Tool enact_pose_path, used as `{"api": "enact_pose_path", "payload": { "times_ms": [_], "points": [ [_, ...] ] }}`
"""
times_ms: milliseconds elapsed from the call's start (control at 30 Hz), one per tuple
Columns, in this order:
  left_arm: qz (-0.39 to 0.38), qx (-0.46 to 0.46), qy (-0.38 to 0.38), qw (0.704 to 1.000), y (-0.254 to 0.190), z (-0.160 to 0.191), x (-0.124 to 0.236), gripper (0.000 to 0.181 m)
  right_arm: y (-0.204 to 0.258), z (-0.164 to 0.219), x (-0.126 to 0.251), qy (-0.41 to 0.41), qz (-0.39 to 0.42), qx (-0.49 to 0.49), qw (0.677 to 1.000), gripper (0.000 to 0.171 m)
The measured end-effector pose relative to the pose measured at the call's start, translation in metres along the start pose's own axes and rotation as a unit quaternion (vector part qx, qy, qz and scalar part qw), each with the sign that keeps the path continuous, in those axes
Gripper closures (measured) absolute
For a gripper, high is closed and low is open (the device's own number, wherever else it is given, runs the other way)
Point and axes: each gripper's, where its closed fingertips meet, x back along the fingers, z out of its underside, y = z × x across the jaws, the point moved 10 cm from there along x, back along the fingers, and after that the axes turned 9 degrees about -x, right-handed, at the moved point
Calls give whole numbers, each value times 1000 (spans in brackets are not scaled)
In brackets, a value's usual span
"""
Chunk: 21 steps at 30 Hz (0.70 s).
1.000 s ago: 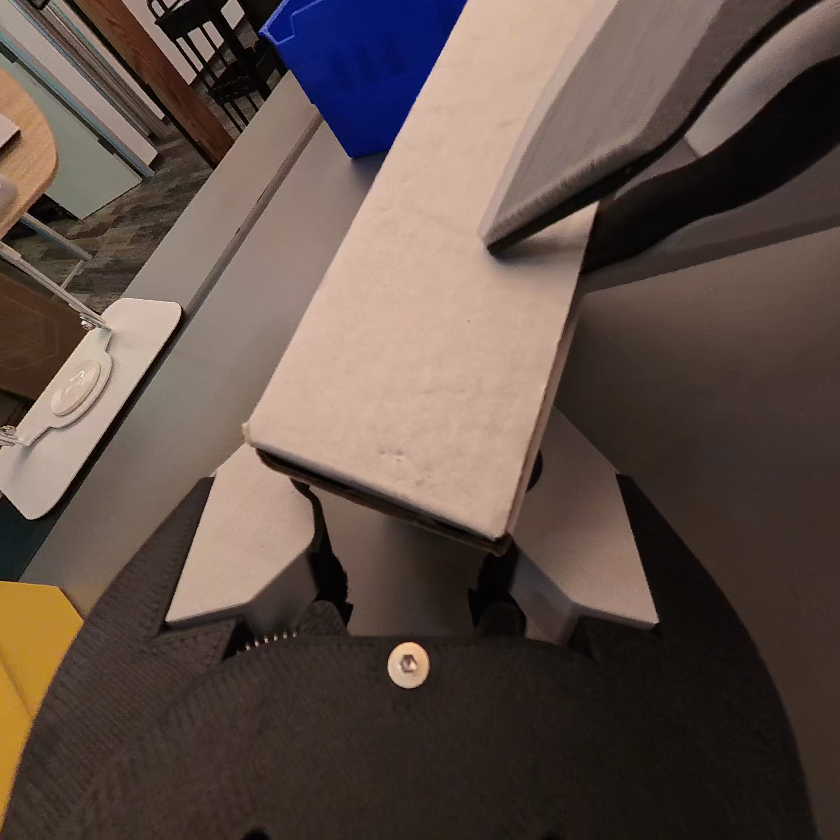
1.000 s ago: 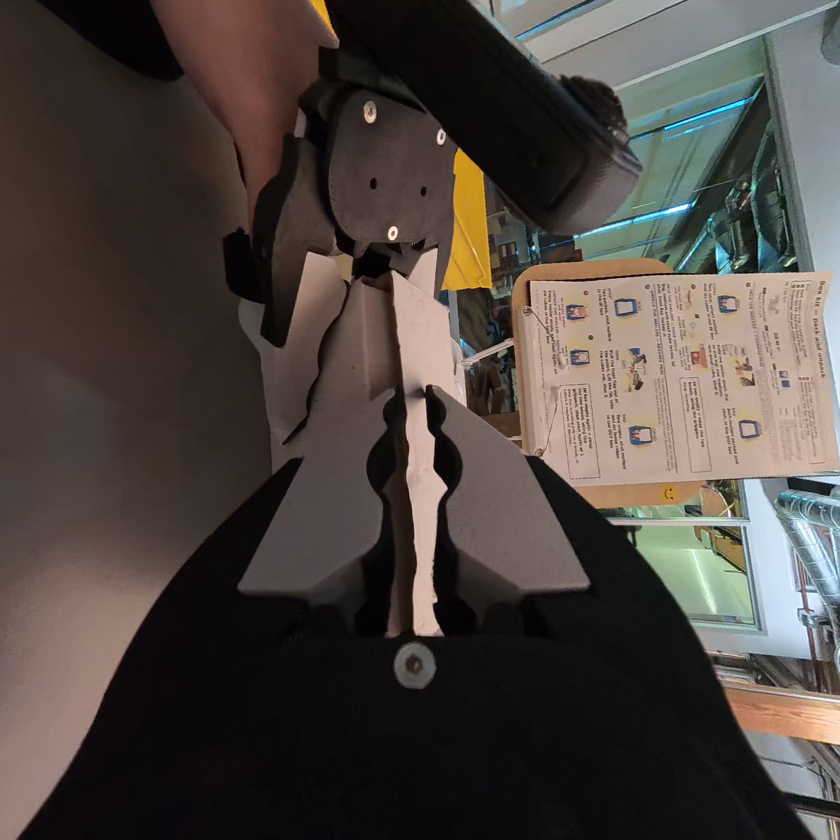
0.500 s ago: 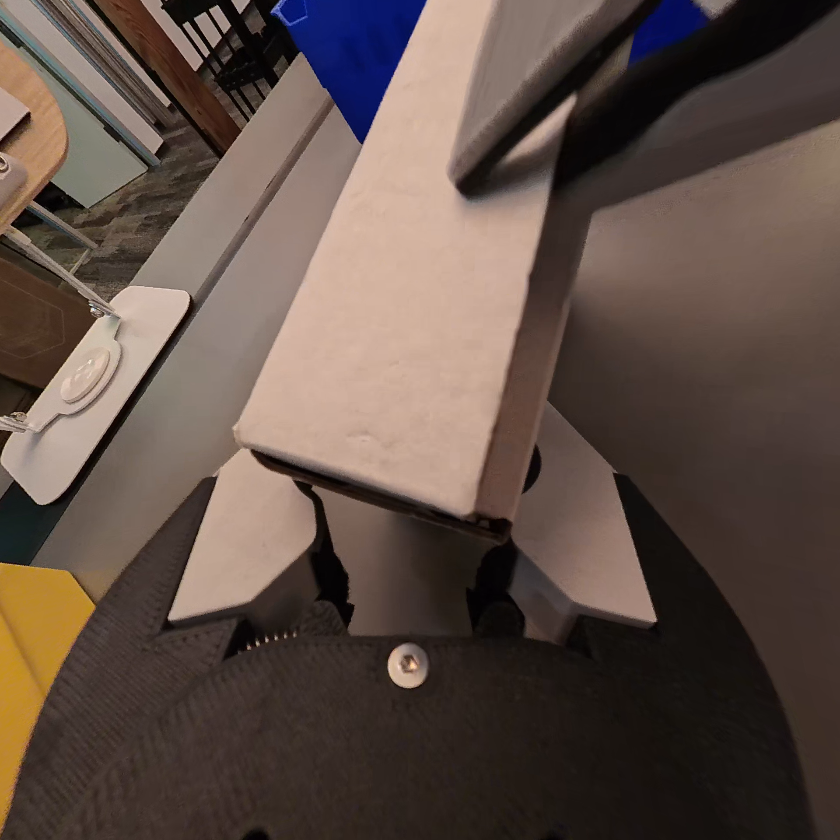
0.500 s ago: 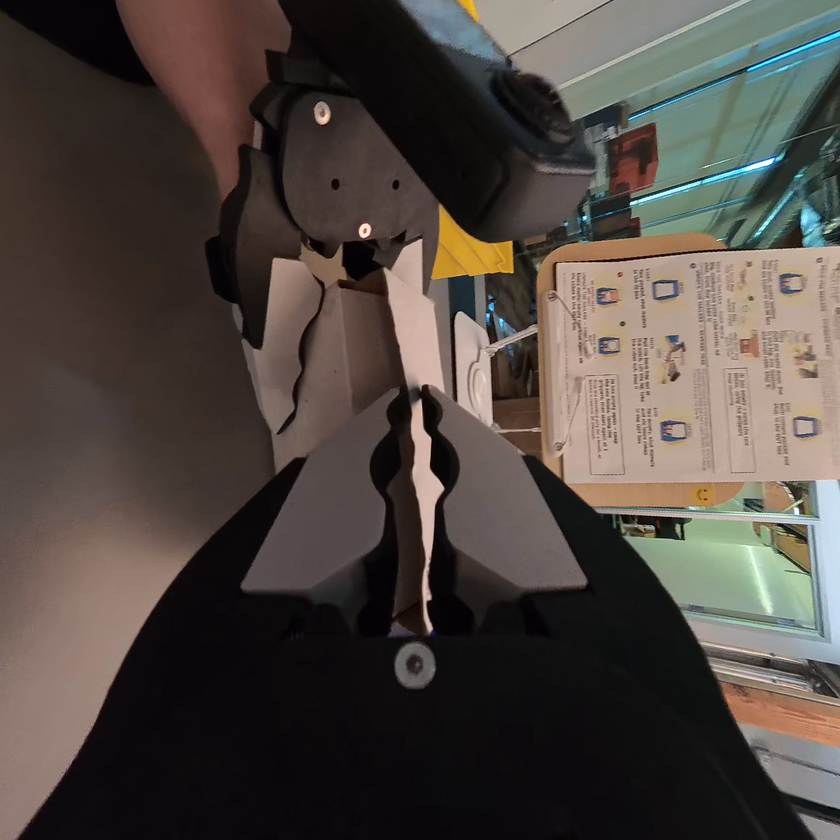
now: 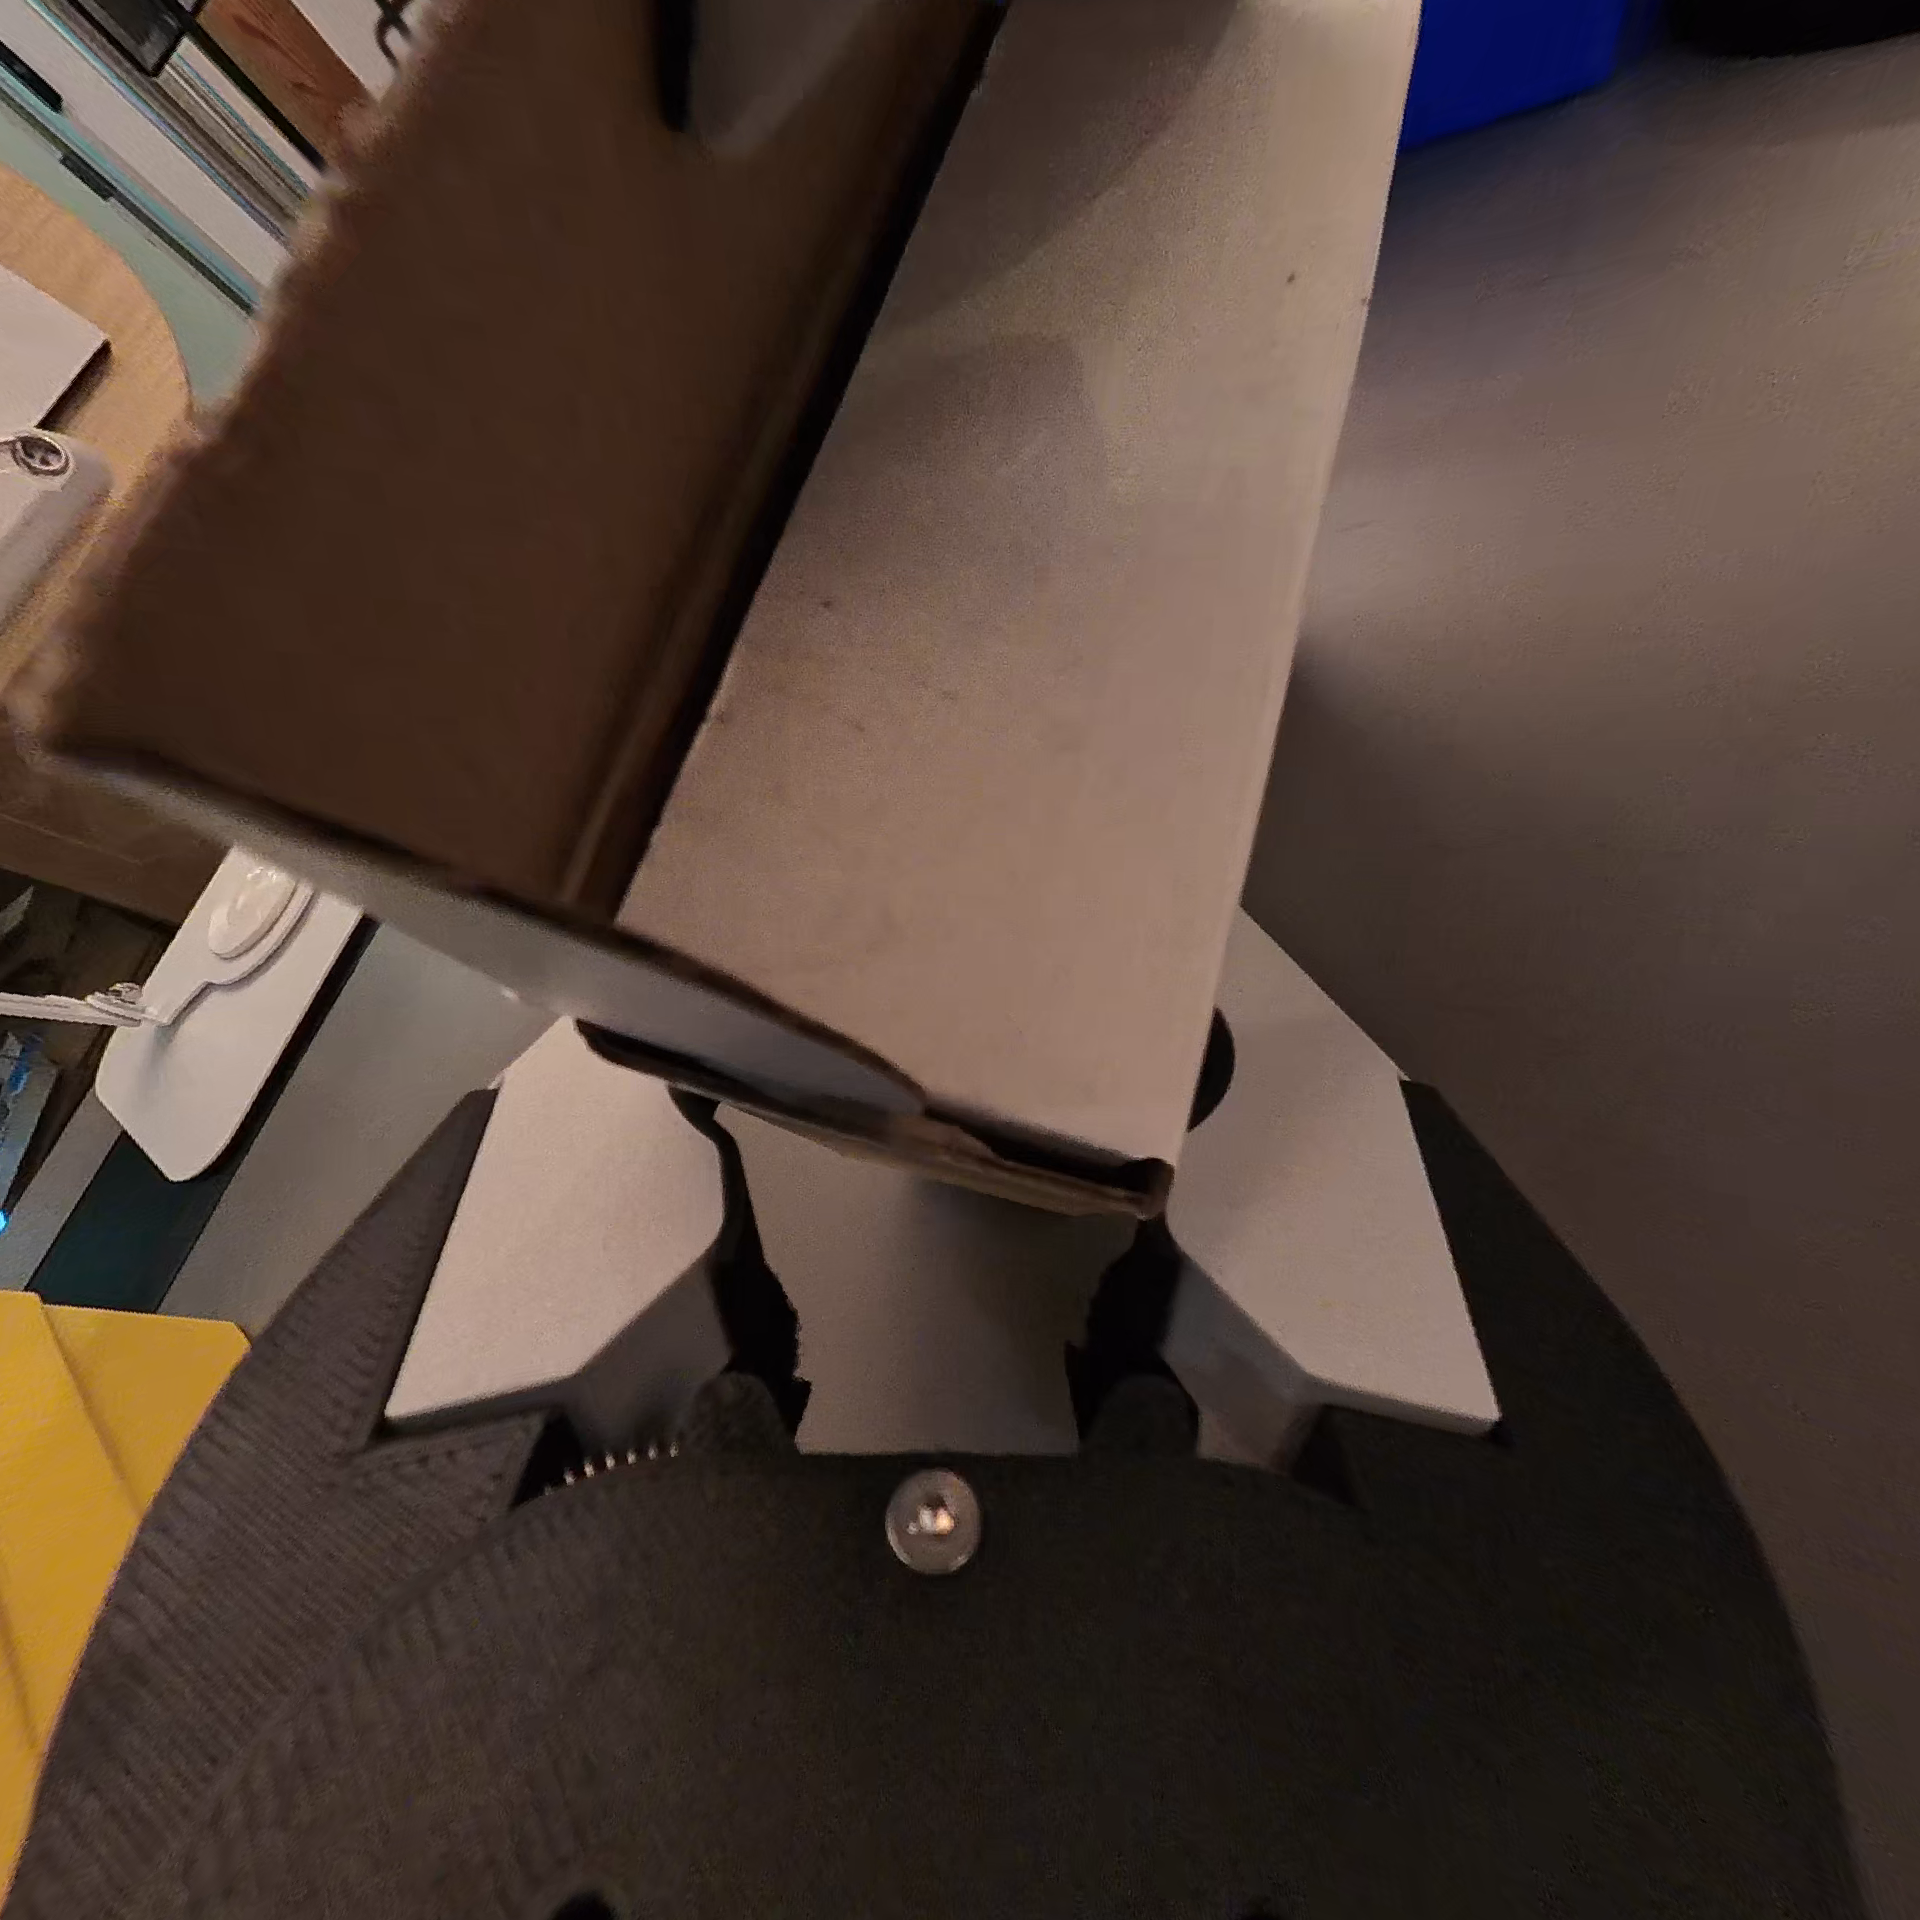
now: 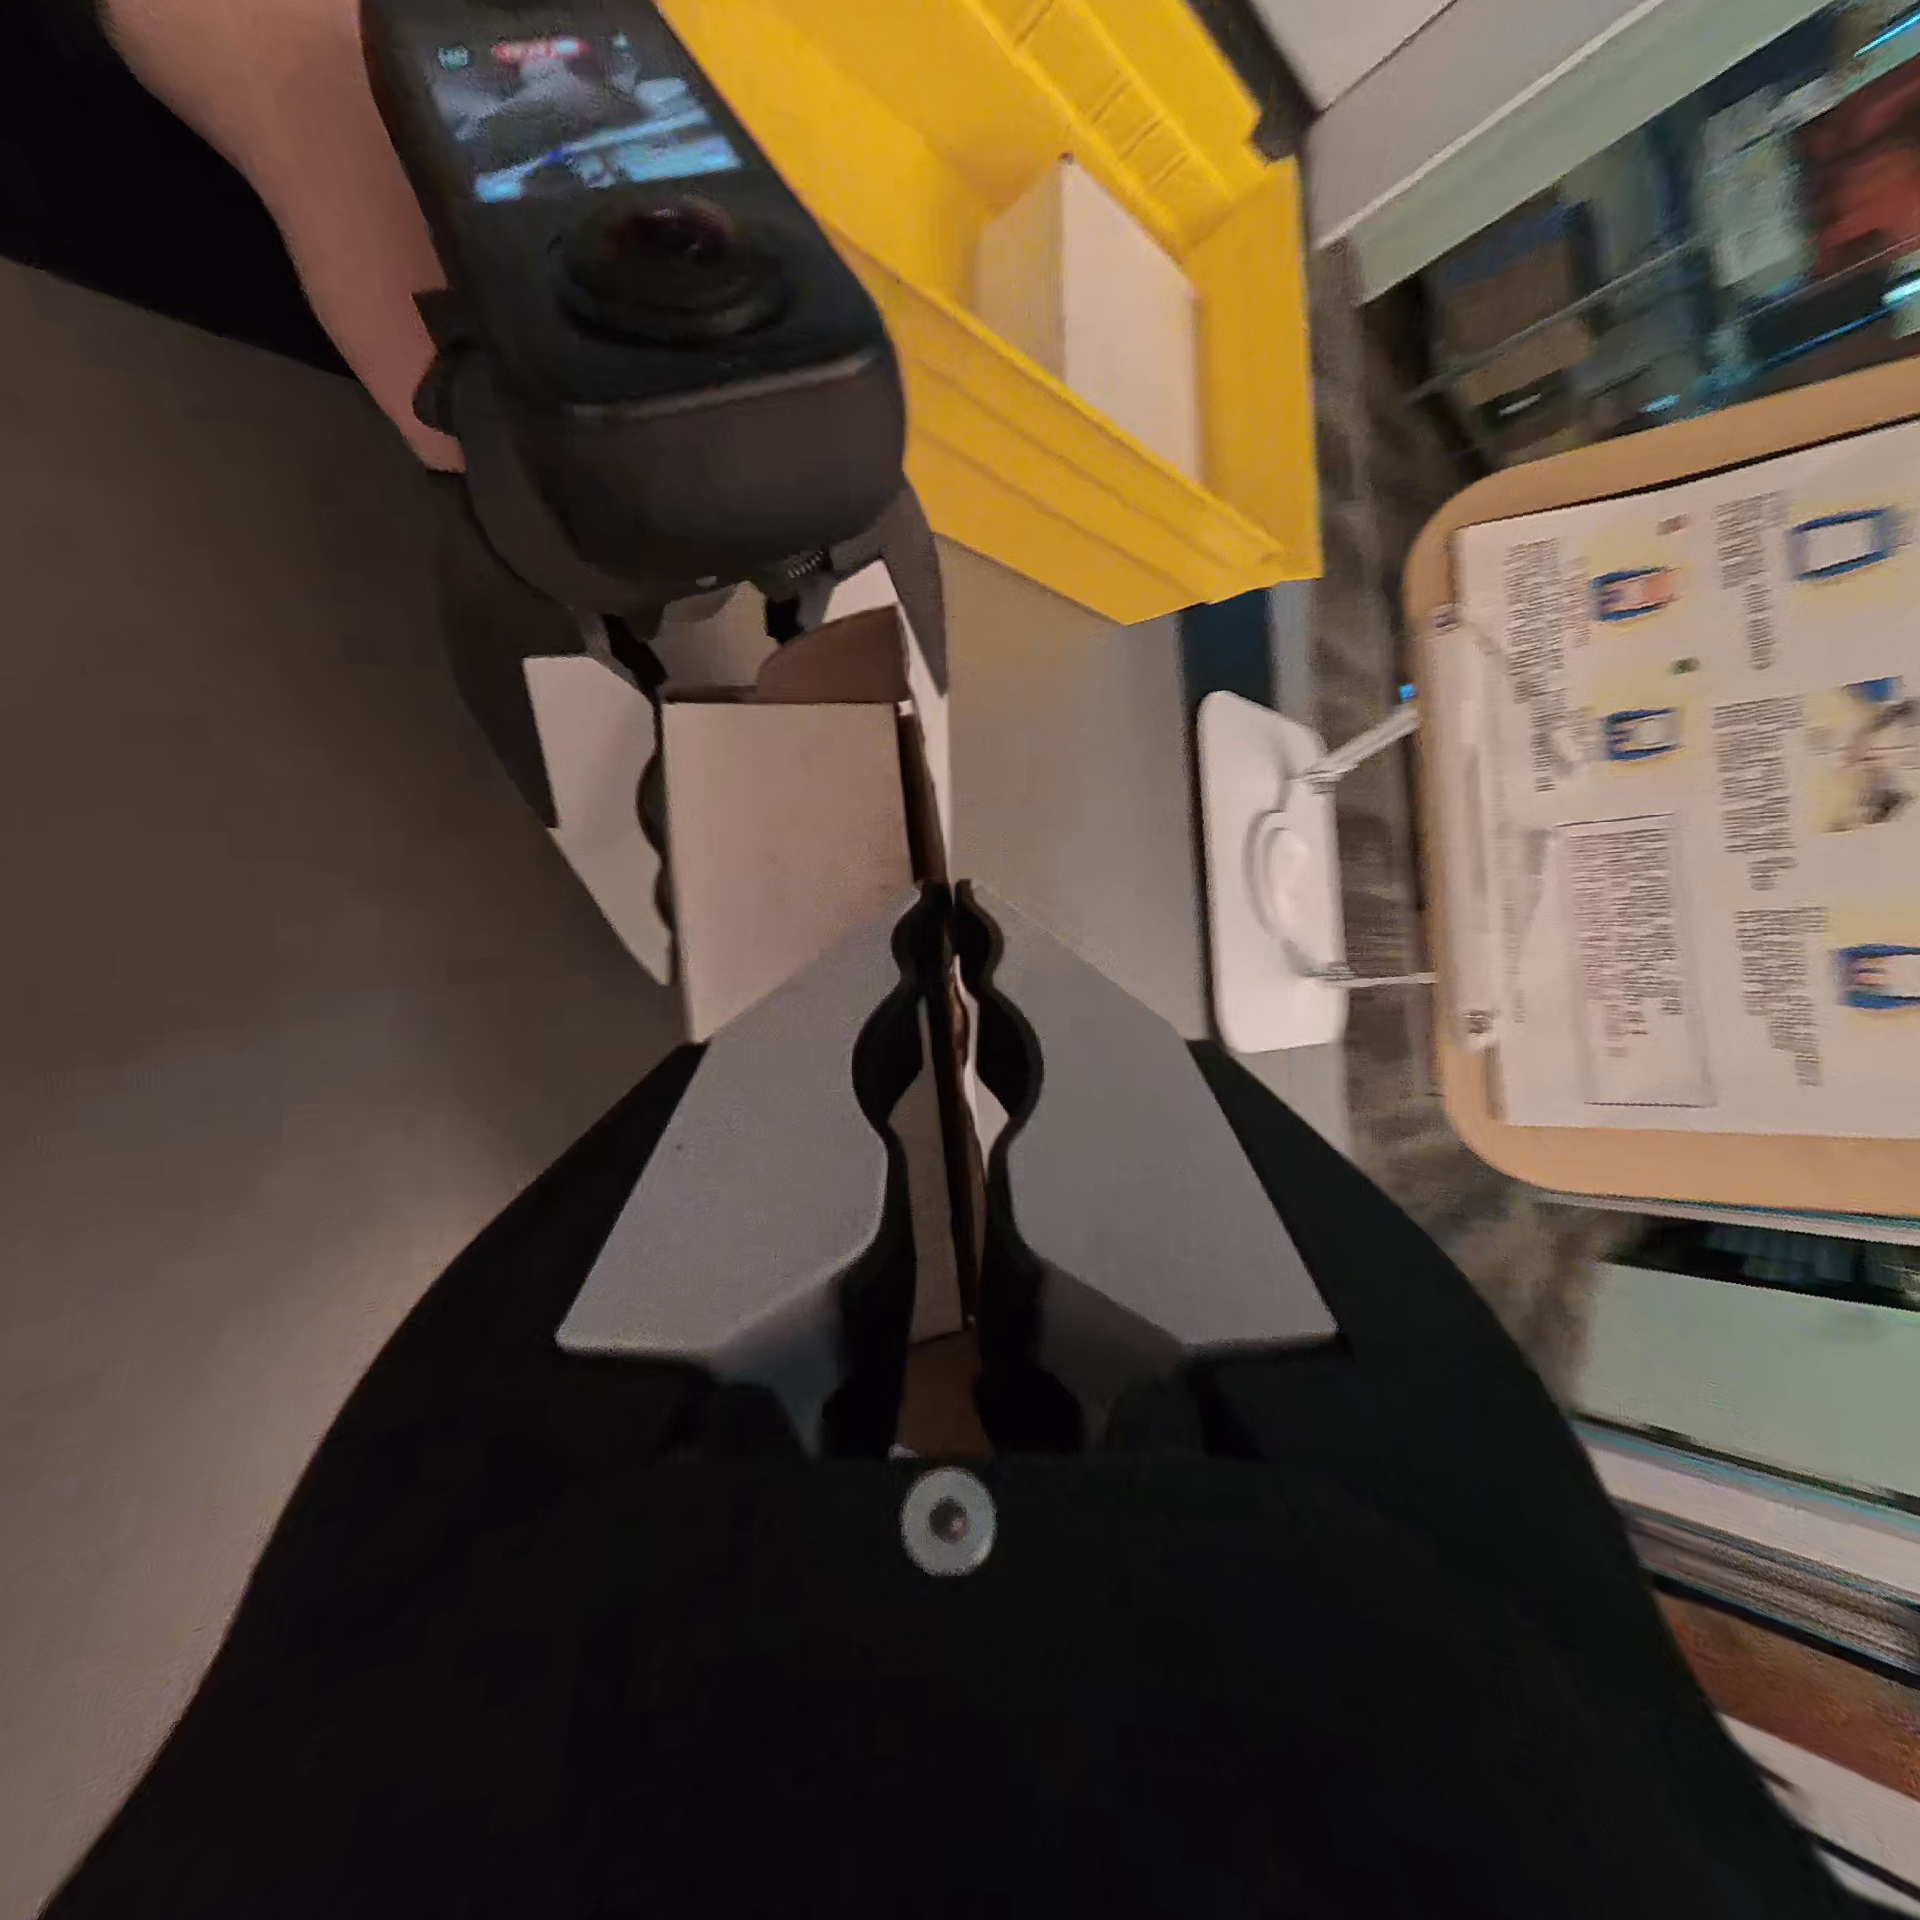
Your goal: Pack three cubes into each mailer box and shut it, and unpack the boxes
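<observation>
At the far left of the left wrist view, a yellow bin [image 5: 94,1455] pokes past the edge of the grey surface [image 5: 1610,727], and above it a white stand base [image 5: 218,997] sits on that edge. The mailer box [image 5: 997,644] lies across the middle, held off the surface, with its brown-lined lid [image 5: 468,436] swung up and open to the left along a long fold. The left gripper [image 5: 914,1122] has its jaws set wide around the box's near end, one finger on each side wall, gripping it. To the right the grey surface is bare out to a blue bin [image 5: 1507,73] at the top edge.

In the right wrist view, the surface fills the left side. The right gripper [image 6: 951,904] has its jaws pinched nearly together on a thin edge of the lid. Beyond its tips the box runs to the left gripper at its far end. Right of that the yellow bin holds a white box [image 6: 1101,322], then comes a wooden board with an instruction sheet [image 6: 1704,790].
</observation>
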Motion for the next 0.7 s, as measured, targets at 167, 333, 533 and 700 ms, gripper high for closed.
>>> {"api": "enact_pose_path", "payload": {
  "times_ms": [167,333,533,700],
  "points": [
    [-12,-32,5,999,-4,-1,1,96,-30,-6,-3,25,-65,-45,997,166],
    [-16,-49,5,999,-5,-1,1,96,-43,-6,-8,41,-105,-64,992,163],
    [-42,-128,16,991,-11,0,2,96,-49,2,-12,41,-145,-101,983,159],
    [-65,-180,33,981,-15,1,1,96,-45,6,-10,40,-186,-127,973,147]
  ]
}}
